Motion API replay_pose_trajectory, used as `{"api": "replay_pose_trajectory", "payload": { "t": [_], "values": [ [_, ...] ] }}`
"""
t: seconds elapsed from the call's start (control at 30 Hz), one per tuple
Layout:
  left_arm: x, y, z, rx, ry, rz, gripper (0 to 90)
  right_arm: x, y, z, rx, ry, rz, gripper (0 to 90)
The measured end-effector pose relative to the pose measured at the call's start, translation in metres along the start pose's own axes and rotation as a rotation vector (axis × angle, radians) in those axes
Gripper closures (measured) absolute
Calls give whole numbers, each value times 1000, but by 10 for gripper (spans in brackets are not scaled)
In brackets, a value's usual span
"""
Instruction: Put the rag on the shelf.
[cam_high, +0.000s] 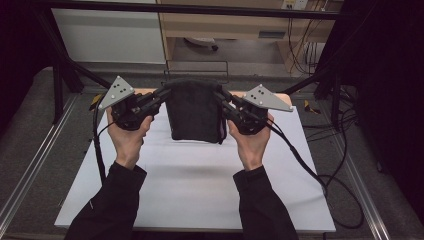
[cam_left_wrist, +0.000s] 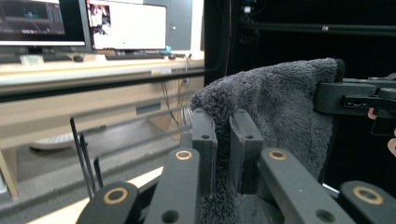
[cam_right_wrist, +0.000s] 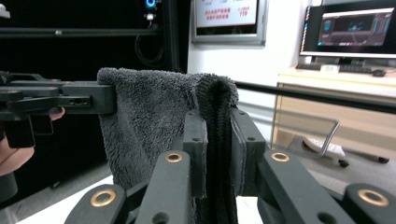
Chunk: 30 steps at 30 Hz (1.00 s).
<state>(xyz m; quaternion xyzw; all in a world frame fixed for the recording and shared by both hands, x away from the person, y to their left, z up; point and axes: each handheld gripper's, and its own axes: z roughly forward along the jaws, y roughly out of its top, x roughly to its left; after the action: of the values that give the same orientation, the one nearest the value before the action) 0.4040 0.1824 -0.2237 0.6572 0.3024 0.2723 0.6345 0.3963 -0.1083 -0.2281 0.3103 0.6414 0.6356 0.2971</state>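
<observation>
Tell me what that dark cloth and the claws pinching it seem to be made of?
The dark cloth looks like grey terry or plush fleece: its surface is fuzzy with short loops. The left claw and right claw look like matte black moulded plastic with brass-coloured rivets, though painted metal is possible.

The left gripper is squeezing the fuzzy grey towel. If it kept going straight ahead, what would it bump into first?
Probably the right gripper, pinching the towel's other top corner straight across from the left gripper. Depth is hard to judge.
</observation>
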Motion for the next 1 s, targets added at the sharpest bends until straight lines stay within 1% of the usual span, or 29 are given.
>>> {"api": "replay_pose_trajectory", "payload": {
  "t": [0.07,0.13,0.2,0.37,0.47,0.53,0.63,0.77,0.8,0.83,0.87,1.0],
  "values": [
    [2,6,2,-9,3,4,819,-1,6,2,-9,-7,-3,789],
    [3,11,4,-21,4,0,819,-3,11,5,-19,-13,-8,790],
    [5,16,6,-27,9,7,819,-5,17,7,-26,-19,-11,790],
    [8,30,11,-46,17,11,819,-8,30,13,-46,-31,-30,791],
    [11,38,14,-59,19,6,819,-9,38,15,-61,-34,-38,791],
    [11,44,16,-67,23,5,819,-10,43,17,-68,-38,-34,790],
    [13,51,20,-72,29,13,819,-12,51,19,-80,-44,-43,791],
    [15,59,24,-78,34,15,819,-16,59,23,-92,-51,-39,791],
    [16,60,26,-82,43,20,819,-17,61,24,-95,-54,-41,791],
    [16,61,27,-84,37,10,820,-18,63,26,-94,-56,-42,791],
    [17,63,28,-81,39,15,819,-19,64,27,-97,-58,-42,791],
    [21,70,33,-86,44,3,820,-22,72,32,-105,-62,-46,791]
  ]
}}
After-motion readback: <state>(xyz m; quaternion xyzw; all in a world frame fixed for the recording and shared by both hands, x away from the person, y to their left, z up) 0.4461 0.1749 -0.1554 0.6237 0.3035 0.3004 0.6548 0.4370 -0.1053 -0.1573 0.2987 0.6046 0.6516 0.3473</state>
